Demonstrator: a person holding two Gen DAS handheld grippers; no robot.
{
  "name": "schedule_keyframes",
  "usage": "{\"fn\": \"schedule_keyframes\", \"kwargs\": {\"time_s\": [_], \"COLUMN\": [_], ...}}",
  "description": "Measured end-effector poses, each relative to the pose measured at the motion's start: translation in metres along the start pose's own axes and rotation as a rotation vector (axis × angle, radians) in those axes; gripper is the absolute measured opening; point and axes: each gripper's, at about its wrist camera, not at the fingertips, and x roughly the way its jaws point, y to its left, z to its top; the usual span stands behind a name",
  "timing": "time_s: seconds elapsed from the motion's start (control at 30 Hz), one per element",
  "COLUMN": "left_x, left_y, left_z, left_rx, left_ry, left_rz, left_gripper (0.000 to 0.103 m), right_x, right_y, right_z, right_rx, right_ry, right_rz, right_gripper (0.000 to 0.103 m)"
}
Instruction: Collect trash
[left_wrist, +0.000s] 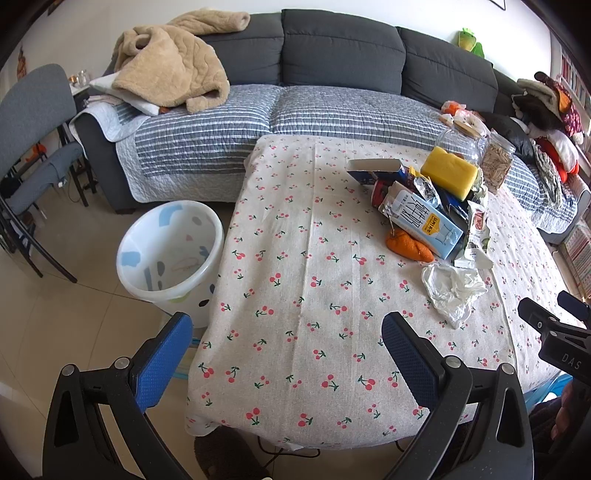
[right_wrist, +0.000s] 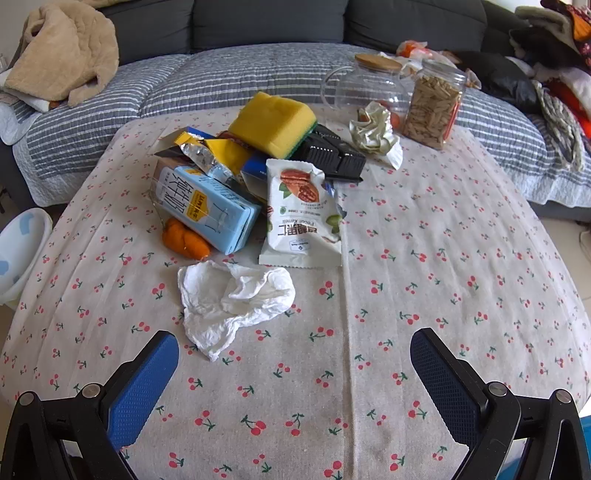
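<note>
Both jaws stand open, empty. Crumpled tissue (right_wrist: 236, 299) lies on the surface, just before the milk carton (right_wrist: 207, 208). Risk: my right gripper (right_wrist: 293, 373) pinches tablecloth (right_wrist: 443, 258), dragging the pile.

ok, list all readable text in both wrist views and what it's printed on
"Pecan Kernels": white pecan snack packet, printed upside down in the right wrist view; the larger Chinese characters above it are unclear.
"DAS": black body of the other gripper, at the right edge of the left wrist view.
Light blue milk carton: large Chinese characters and a yellow label, not legible to me.
Other wrappers: print too small or crumpled.
</note>
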Motion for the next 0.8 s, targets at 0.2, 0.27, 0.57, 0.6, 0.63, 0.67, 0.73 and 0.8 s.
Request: {"fn": "schedule_keyframes", "kwargs": {"time_s": [0.2,0.27,0.57,0.6,0.63,0.67,0.73,0.8], "left_x": [0.0,0.0,0.0009,0.0009,0.0009,0.0013,0.0023,0.0029], "left_y": [0.0005,0.0006,0.0011,0.001,0.001,0.0014,0.0021,0.003], "left_z": [-0.0005,-0.0005,-0.0013,-0.0011,-0.0012,-0.0017,-0.0028,-0.0039], "left_rx": [0.0,0.0,-0.001,-0.001,-0.001,-0.003,-0.004,-0.006], "left_ry": [0.0,0.0,0.001,0.002,0.002,0.002,0.004,0.005], "left_rz": [-0.001,-0.001,-0.002,-0.002,-0.002,-0.002,-0.002,-0.004], "left_gripper": [0.103,0.103,0.103,0.103,0.103,0.103,0.103,0.103], "right_x": [-0.0004,-0.0003,0.001,0.001,0.0009,0.0009,0.0015,0.0024], "right_y": [-0.0012,-0.0019,-0.0013,-0.0013,-0.0014,-0.0016,-0.001,-0.0007], "right_z": [-0.0003,0.0,-0.0002,-0.0001,-0.0001,0.0,-0.0003,-0.0007], "right_rx": [0.005,0.006,0.007,0.006,0.007,0.007,0.01,0.014], "right_ry": [-0.001,0.001,0.006,0.006,0.006,0.006,0.007,0.008], "right_rz": [-0.001,0.0,0.001,0.001,0.001,0.001,0.0,0.0], "right_gripper": [0.103,0.103,0.103,0.103,0.103,0.103,0.103,0.103]}}
